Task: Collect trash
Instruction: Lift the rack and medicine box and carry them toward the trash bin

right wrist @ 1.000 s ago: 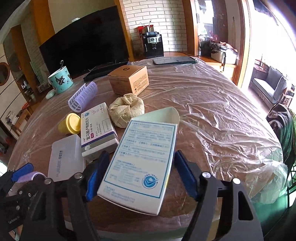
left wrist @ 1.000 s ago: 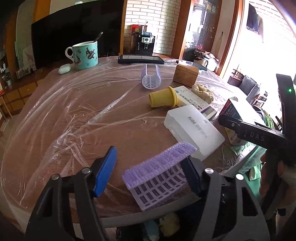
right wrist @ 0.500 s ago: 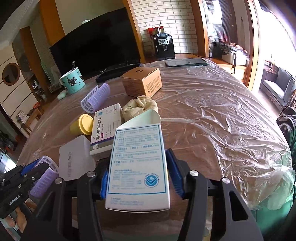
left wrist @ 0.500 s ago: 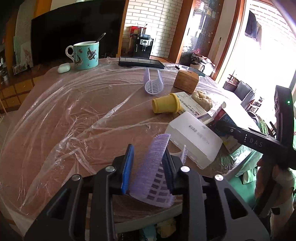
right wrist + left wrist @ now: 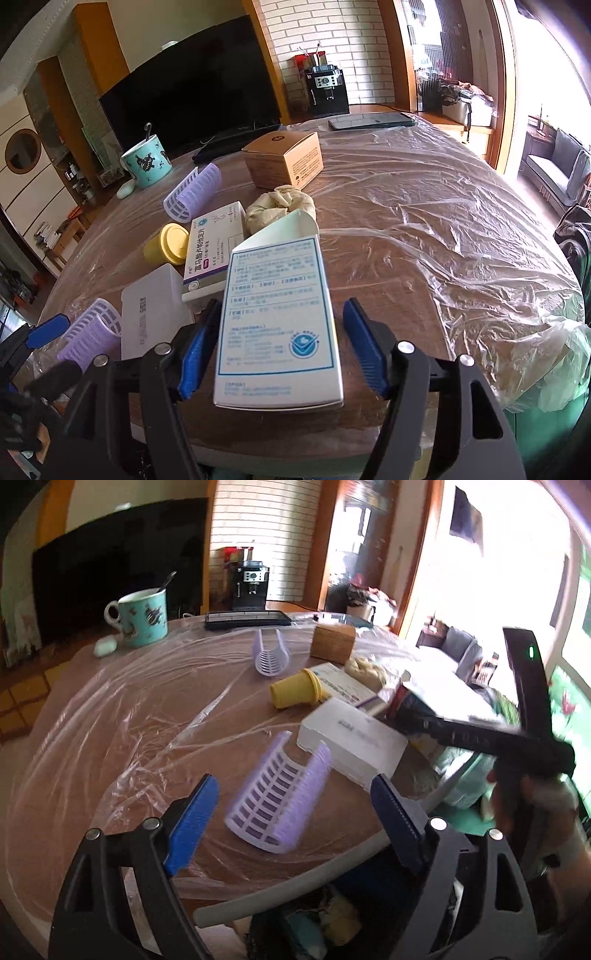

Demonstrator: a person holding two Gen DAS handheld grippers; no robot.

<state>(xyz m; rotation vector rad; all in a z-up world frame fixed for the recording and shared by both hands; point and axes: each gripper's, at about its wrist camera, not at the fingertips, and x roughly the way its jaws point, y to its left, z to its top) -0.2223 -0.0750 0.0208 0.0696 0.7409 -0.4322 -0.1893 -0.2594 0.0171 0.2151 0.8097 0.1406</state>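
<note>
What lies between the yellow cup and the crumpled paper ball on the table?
The white-and-purple medicine box lies between yellow cup and paper ball, clearest in the right wrist view.

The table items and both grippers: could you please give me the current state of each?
left gripper: jaws opening, pads clear of roller
purple roller: loose between them, blurred
right gripper: jaws opening
white carton: between them, top flap open
yellow cup: on its side
mug: upright, spoon inside
</note>
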